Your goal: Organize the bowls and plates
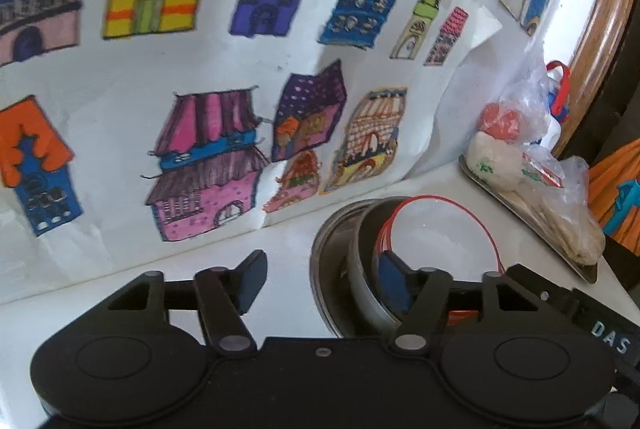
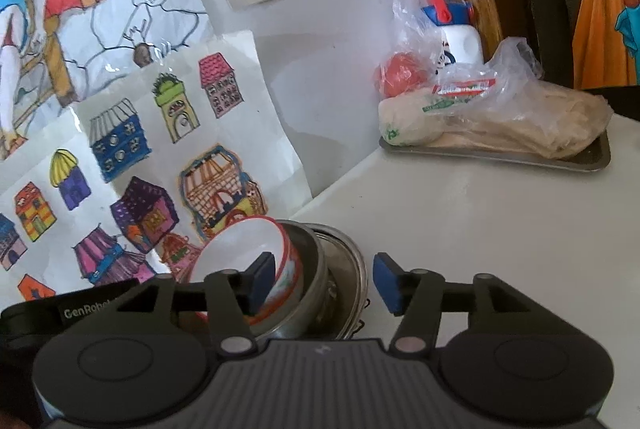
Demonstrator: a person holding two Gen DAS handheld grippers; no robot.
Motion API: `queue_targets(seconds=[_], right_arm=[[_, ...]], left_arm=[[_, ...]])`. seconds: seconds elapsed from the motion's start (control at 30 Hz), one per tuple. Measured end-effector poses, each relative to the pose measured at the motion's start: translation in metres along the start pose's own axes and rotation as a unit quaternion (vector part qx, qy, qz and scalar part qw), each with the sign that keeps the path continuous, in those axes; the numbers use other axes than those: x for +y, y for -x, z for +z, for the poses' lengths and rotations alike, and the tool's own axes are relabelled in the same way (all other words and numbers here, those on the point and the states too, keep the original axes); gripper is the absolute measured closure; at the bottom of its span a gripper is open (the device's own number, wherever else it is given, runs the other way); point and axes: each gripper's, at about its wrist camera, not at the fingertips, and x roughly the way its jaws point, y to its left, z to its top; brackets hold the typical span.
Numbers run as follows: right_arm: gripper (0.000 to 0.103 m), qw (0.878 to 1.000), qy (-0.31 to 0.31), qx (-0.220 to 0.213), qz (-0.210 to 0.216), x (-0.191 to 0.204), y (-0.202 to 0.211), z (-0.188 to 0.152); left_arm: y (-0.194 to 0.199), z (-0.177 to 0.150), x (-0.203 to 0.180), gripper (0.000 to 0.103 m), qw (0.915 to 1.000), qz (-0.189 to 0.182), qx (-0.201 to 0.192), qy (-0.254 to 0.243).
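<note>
A white bowl with a red rim (image 1: 440,229) (image 2: 240,245) sits nested, tilted, in a grey metal bowl (image 1: 360,269) (image 2: 312,269), which sits in a wider steel bowl (image 1: 324,249) (image 2: 354,269) on the white counter (image 2: 480,229). My left gripper (image 1: 320,273) is open: its right pad reaches inside the white bowl and its left finger stands outside the stack. My right gripper (image 2: 324,273) is open too, with its left pad in the white bowl and its right finger outside the steel rim. No pad presses on a wall.
A metal tray (image 2: 500,157) with bagged food (image 2: 520,117) stands at the counter's back right, beside a white bottle with a red and blue cap (image 2: 444,5). Children's drawings (image 1: 200,69) cover the wall right behind the bowls. A wooden frame (image 1: 600,29) rises at the right.
</note>
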Motion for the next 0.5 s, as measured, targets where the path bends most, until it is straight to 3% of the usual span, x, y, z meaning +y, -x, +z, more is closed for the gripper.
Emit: queue_targets(seconds=[0.07,0.33,0.5], right_arm=[[0.041,1.000,0.002,-0.005,-0.001,0.002,0.006,0.000],[0.027,0.999,0.014,-0.034,-0.009,0.004,0.038,-0.002],[0.010,0.998,0.018,-0.060,-0.013,0.006,0.064,-0.005]], left_arm=[[0.006,0.000,0.000,0.025,1.0000,-0.008,-0.004,-0.003],[0.033,-0.007,-0.005,0.017,0.9992,-0.017,-0.029,-0.023],[0.056,-0.012,-0.005,0.005,0.9979,-0.020,-0.054,-0.028]])
